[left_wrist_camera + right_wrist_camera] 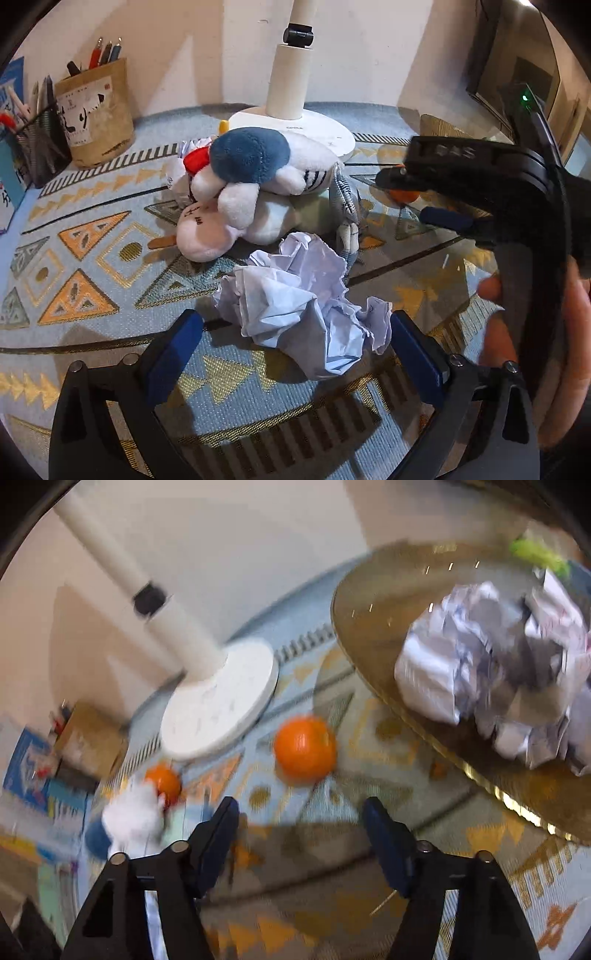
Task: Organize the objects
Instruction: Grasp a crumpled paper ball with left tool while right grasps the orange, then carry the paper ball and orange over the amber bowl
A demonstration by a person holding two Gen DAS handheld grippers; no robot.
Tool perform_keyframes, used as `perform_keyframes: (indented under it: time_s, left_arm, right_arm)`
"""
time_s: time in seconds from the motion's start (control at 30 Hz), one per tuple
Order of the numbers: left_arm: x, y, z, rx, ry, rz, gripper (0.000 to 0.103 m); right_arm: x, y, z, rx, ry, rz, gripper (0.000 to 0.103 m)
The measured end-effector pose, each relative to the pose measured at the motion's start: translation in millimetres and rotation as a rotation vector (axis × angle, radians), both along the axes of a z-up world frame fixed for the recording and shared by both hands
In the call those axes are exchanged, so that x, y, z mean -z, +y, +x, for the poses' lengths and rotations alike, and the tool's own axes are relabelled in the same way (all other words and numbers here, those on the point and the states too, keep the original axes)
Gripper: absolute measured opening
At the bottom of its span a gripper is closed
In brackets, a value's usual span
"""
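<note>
Down at the bottom of the left wrist view, the left gripper (295, 350) has its blue fingers spread wide, and the crumpled paper (303, 299) sits right between them on the patterned cloth (85, 258) covering the desk, the right-hand pad close against the paper's edge; whether it touches, I can't tell. Just above the paper, centre frame, lies a heap of plush toys (251, 184), a blue-capped white one on top of a pale one, resting against the round base of the white lamp (291, 110). Upper left, a brown paper pen holder (96, 114) stands by the wall with pens poking out. At the right edge, the right gripper (417, 201) reaches in sideways with a bit of orange showing at its tips.

Over to the right wrist view, and it's blurry! The right gripper (299, 834) has its fingers apart with nothing between them. Just above the gap, mid-frame, an orange (304, 751) sits on the cloth (369, 738), not gripped. A second orange (164, 782) lies lower left, right beside a white plush toy (133, 819). Upper right, a gold round tray (373, 620) carries a wad of crumpled paper (480, 672). The lamp (221, 705) stands upper left.
</note>
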State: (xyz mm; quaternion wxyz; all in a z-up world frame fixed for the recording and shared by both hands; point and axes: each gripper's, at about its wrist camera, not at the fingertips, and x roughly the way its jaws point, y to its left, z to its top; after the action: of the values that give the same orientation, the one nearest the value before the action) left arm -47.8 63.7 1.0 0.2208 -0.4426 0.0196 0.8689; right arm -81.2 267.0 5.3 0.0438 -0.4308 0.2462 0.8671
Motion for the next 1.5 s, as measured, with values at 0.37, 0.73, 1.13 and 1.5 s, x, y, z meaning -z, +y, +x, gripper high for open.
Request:
perform_keyframes:
  time_s: [0.37, 0.73, 1.13, 1.5]
  left_arm:
    - [-1.9, 3.3, 12.6, 0.021, 0.063, -0.02, 0.05]
    - [-28.6, -17.4, 67.4, -0.048, 0.245, 0.007, 0.05]
    - [-25.9, -28.9, 88.8, -0.101, 0.246, 0.119, 0.054]
    - [-22.8, -29.1, 82.8, -0.107, 0.207, 0.121, 0.056]
  right_arm:
    - [3.5, -1.1, -12.4, 0.043, 0.061, 0.083, 0.044]
    - [-38.3, -18.9, 45.1, -0.198, 0.212, 0.066, 0.037]
    - [-2.5, -16.9, 126.1, -0.618, 0.086, 0.099, 0.037]
    - [4.9, -18.2, 135.6, -0.651, 0.085, 0.042, 0.063]
